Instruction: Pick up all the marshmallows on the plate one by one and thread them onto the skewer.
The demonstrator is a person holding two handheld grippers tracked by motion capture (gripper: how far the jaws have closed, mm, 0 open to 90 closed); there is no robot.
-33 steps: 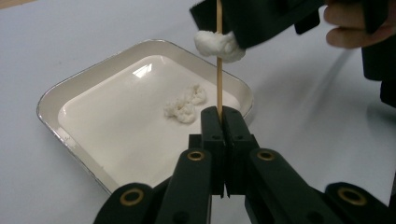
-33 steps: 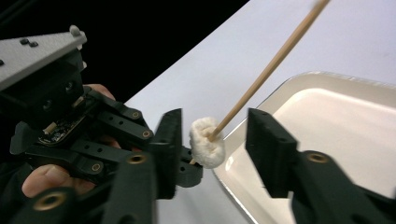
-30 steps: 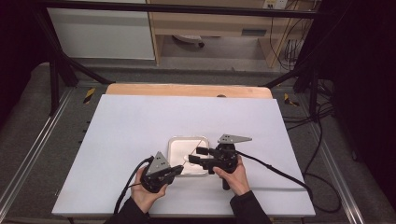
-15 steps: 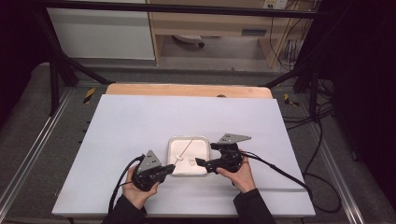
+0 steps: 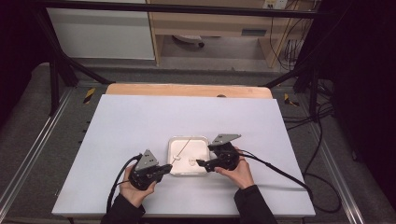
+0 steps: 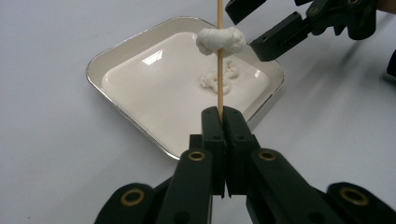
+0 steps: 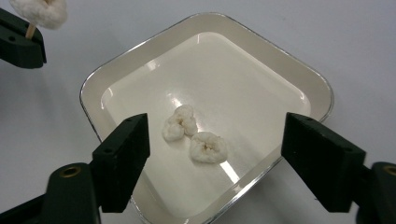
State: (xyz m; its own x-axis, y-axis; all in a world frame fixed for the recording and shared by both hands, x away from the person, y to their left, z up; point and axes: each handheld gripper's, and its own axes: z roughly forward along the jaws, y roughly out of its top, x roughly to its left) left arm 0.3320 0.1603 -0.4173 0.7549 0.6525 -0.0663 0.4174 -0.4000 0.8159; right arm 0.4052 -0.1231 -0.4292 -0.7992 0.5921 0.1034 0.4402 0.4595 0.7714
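I see a thin wooden skewer (image 6: 219,56) standing nearly upright over the tray's near edge, its lower end clamped, and a puffy white piece (image 6: 220,40) threaded on it partway up, clear of the tray floor. I count two more white pieces (image 7: 194,136) lying loose, just beside each other, near the middle of the shallow square white tray (image 7: 261,56) with its rounded corners and shiny rim. I make them out as lumpy, lobed, soft-looking, and the tray sits flat on the table.
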